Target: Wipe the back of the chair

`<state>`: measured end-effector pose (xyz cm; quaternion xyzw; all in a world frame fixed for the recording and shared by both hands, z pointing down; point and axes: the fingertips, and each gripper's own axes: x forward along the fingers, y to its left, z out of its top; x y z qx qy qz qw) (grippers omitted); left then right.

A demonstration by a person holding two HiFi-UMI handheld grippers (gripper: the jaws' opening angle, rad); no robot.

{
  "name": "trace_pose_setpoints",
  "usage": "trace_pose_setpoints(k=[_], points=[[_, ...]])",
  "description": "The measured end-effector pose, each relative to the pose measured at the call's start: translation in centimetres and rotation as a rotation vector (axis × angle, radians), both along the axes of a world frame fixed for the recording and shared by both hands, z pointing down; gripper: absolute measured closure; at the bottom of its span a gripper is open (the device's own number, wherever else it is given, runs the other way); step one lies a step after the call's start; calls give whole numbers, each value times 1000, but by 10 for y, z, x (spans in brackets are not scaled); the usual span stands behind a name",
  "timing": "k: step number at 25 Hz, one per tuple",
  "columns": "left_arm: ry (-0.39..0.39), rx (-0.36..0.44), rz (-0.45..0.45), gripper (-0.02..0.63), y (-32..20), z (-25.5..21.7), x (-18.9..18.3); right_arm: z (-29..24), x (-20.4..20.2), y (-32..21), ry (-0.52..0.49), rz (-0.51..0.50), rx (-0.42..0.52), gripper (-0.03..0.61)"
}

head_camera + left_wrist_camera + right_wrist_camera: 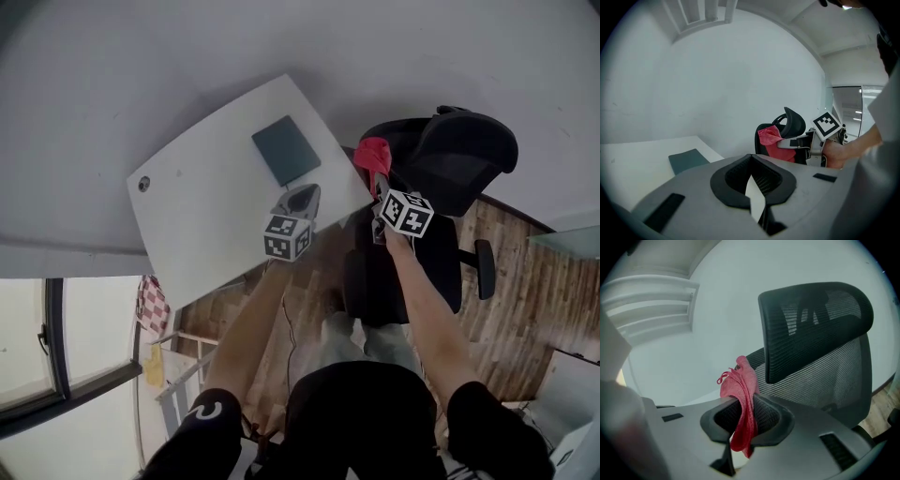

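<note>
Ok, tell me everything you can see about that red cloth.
The red cloth looks like a soft woven rag, bunched into folds, with loose threads at its top. It stands roughly upright, pinched between the jaws of the right gripper, its ends sticking out above and below them. It is held up near the black mesh chair; whether it touches the chair cannot be told.

A pad [286, 150] is lying on the desk [206, 216], the chair [464, 155] standing just to its right.
</note>
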<state>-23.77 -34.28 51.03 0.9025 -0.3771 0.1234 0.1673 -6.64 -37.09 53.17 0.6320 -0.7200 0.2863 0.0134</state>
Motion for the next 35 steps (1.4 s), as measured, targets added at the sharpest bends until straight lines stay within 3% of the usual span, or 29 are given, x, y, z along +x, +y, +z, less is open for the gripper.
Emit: trace_pose_setpoints(k=[6, 19, 35], points=[[3, 16, -1, 589, -10, 8, 13, 29, 16, -18, 14, 20, -5, 511], [-19, -25, -57, 589, -7, 26, 58, 68, 25, -25, 104, -115, -24, 509], [-24, -21, -19, 589, 17, 16, 143, 57, 128, -17, 116, -69, -40, 509]])
